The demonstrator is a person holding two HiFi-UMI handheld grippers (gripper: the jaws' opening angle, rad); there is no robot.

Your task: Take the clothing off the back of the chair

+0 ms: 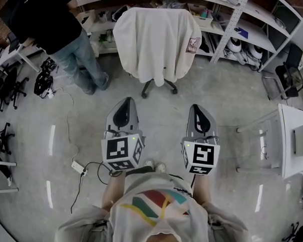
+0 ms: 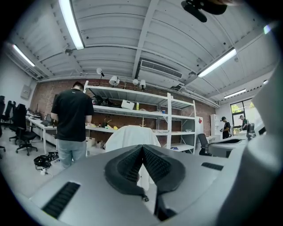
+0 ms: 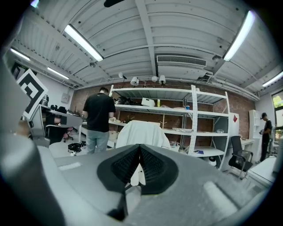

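**A:** Where is the garment [image 1: 156, 43]?

**B:** Draped over the back of the chair [image 1: 158, 85], straight ahead of us, in front of the shelves [image 1: 255, 32]. We judge that none of it has come off yet.

**A:** And our 2 grippers?

**B:** The left gripper [image 1: 126, 104] and the right gripper [image 1: 198, 109] are both closed tight, pads together, with nothing between them. Each points at the chair, well apart from it across the floor [image 1: 218, 96].

**A:** Which is nearer?

**B:** Neither by much. In the head view the chair sits between their 2 lines, a shade toward the left one. The right gripper view shows the garment [image 3: 141, 132] dead centre above its jaws. The left gripper view shows the garment [image 2: 130, 134] slightly left of centre.

**A:** How does it lie?

**B:** Spread wide across our view along the top of the back, hanging down toward the seat. We think we must step closer and open the jaws, then lift it up off the top edge.

**A:** Anyone close by?

**B:** 1 person [image 1: 70, 34] stands left of the chair, by the shelves.
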